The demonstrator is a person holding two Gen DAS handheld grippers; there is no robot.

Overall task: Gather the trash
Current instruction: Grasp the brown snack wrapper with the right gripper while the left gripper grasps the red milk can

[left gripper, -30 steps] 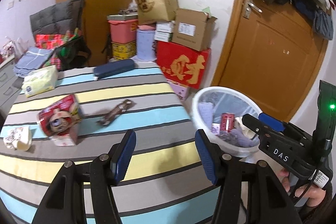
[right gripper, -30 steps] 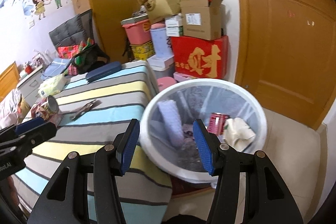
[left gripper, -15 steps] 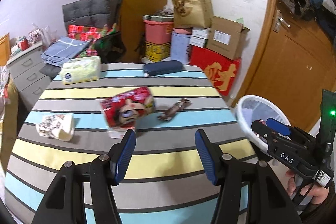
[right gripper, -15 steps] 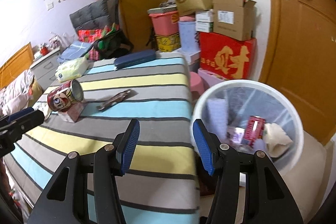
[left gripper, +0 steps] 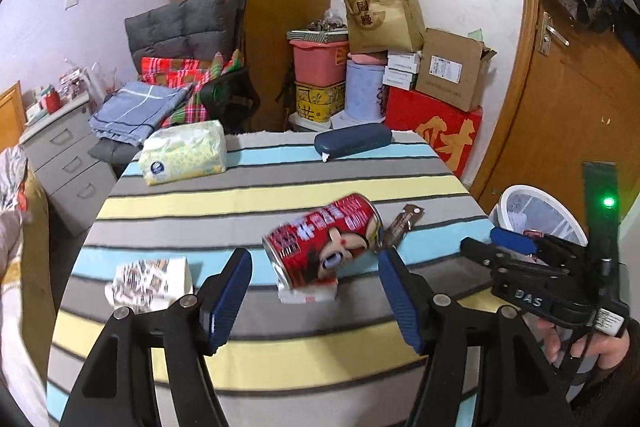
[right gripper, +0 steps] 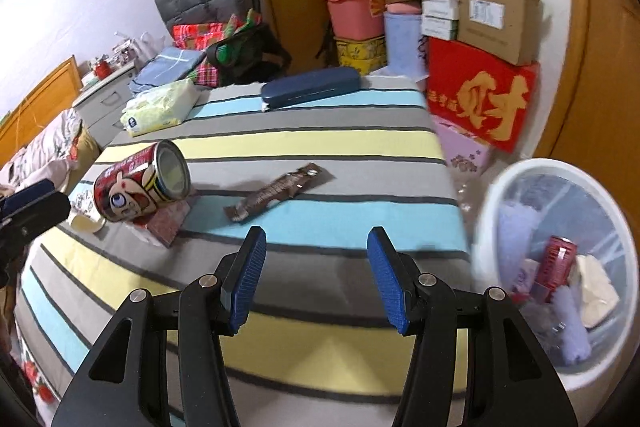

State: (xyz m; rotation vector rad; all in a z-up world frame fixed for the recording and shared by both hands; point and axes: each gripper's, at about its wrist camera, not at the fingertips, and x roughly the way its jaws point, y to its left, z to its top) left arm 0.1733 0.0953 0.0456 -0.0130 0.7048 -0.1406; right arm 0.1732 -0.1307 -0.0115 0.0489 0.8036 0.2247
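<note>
A red cartoon can (left gripper: 326, 243) lies on its side on a small box on the striped table (left gripper: 256, 199); it also shows in the right wrist view (right gripper: 140, 183). A brown snack wrapper (right gripper: 278, 191) lies right of it, also seen in the left wrist view (left gripper: 402, 225). A crumpled printed paper (left gripper: 150, 283) lies at the left. My left gripper (left gripper: 314, 291) is open and empty, just short of the can. My right gripper (right gripper: 316, 275) is open and empty, short of the wrapper. The white bin (right gripper: 560, 267) holds trash.
A tissue pack (left gripper: 184, 157) and a dark blue case (left gripper: 352, 143) lie at the table's far side. Stacked boxes (left gripper: 432, 123) and a wooden door (left gripper: 568, 99) stand behind the bin. Drawers (left gripper: 68, 163) stand at the left.
Both grippers have swung left from the bin toward the table. The can now sits between my left fingers' line of sight; the bin has slid to the right edge.
</note>
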